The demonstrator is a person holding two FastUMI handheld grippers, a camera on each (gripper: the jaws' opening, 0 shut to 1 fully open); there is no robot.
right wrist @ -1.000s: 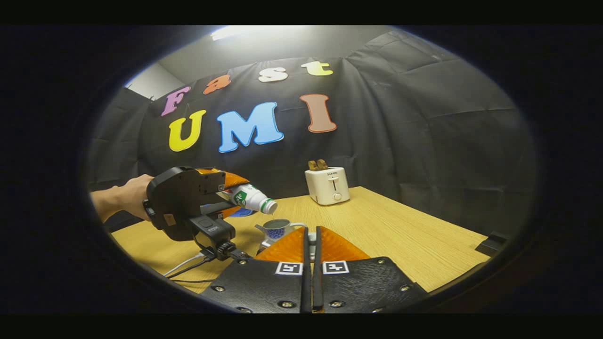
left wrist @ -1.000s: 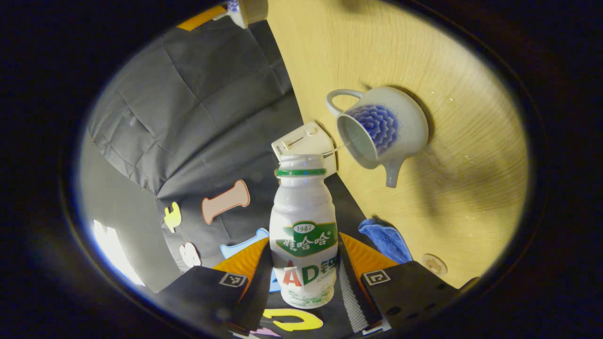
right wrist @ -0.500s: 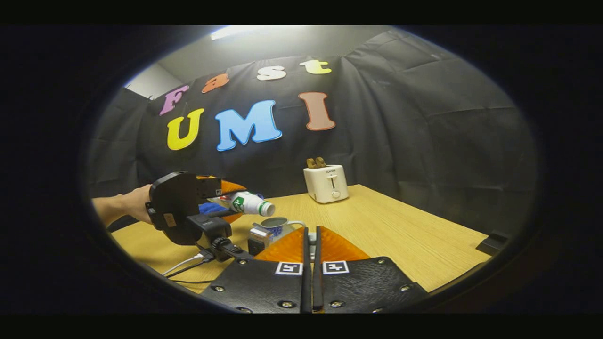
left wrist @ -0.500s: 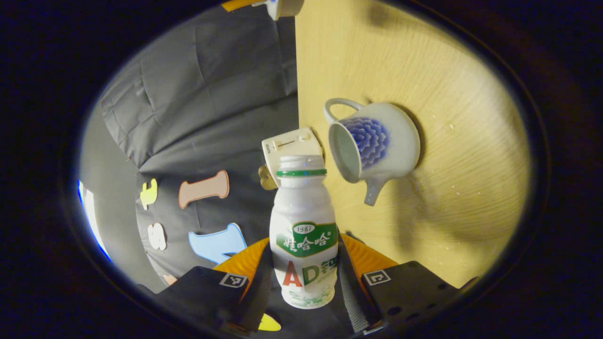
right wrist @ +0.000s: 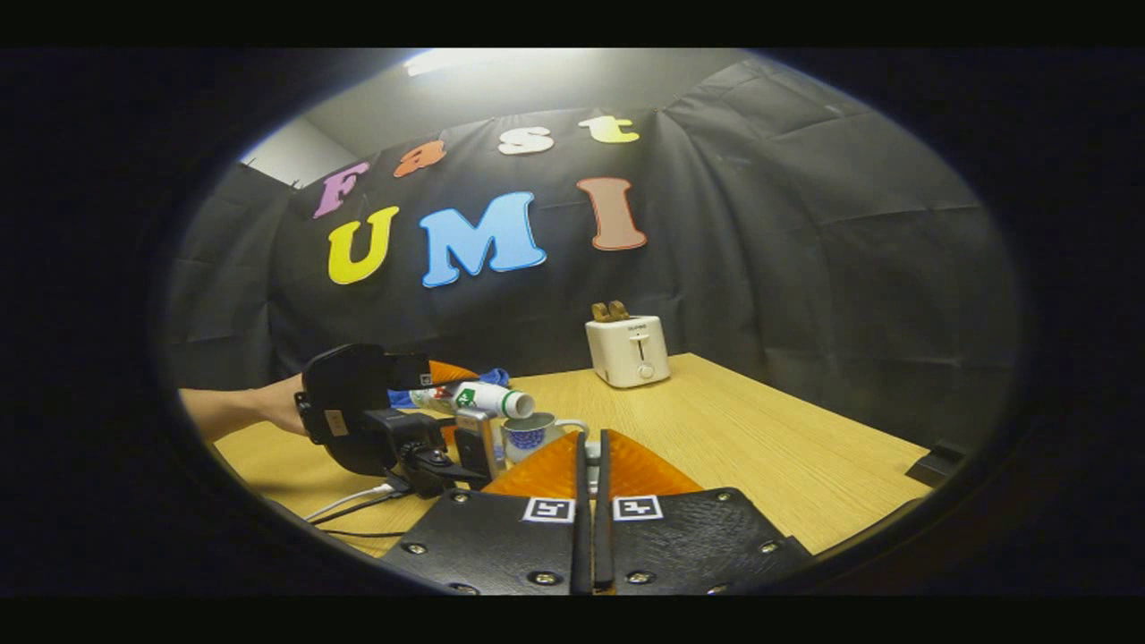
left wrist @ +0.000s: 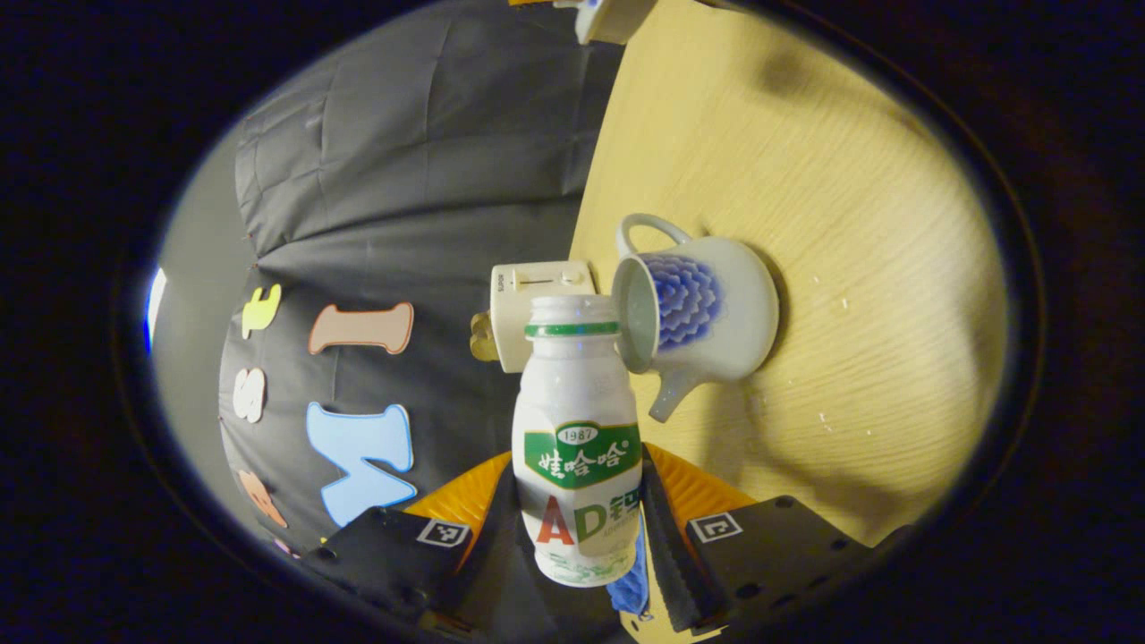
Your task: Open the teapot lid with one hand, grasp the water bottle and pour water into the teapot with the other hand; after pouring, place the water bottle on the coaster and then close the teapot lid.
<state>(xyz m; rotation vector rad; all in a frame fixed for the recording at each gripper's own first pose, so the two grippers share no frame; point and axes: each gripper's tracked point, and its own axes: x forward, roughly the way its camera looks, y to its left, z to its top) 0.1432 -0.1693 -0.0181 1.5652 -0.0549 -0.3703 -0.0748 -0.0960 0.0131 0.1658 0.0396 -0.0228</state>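
A white water bottle (left wrist: 577,447) with a green label and open mouth stands between my left gripper's (left wrist: 577,483) fingers, which are shut on it. Just past its mouth is the white teapot (left wrist: 693,309) with a blue flower, mouth open, on the wooden table (left wrist: 850,224). In the right gripper view the bottle (right wrist: 483,398) lies nearly level, its mouth beside the teapot (right wrist: 528,436) rim, held by the left gripper (right wrist: 447,394) and a hand (right wrist: 268,407). My right gripper (right wrist: 590,443) is shut on the teapot lid (left wrist: 613,16), a white bit of which shows between its fingers.
A white toaster (right wrist: 628,351) with toast stands at the table's back edge near the cloth wall. A blue cloth (right wrist: 487,377) lies behind the left gripper. Cables (right wrist: 358,501) trail off the front left. A small black object (right wrist: 930,465) sits at the far right edge.
The bottle has swung up from a mouth-down tilt over the teapot to nearly level and has come lower, beside the rim. The right gripper has barely moved.
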